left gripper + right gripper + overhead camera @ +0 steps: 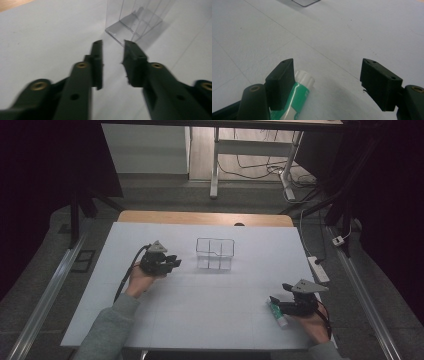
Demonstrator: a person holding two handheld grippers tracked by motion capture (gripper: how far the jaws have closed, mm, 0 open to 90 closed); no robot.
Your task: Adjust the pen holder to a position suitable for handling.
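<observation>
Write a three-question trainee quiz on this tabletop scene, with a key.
1. True or false: the left gripper holds the clear divided box.
2. Which thing lies by the right gripper? A) a green and white tube B) a spoon C) a cup
3. Fill in: the right gripper's jaws stand ____ in its own view.

Key
1. False; its jaws are apart with nothing between them, and the box stands just beyond them.
2. A; the green and white tube lies on the white table, against one jaw.
3. open
</observation>
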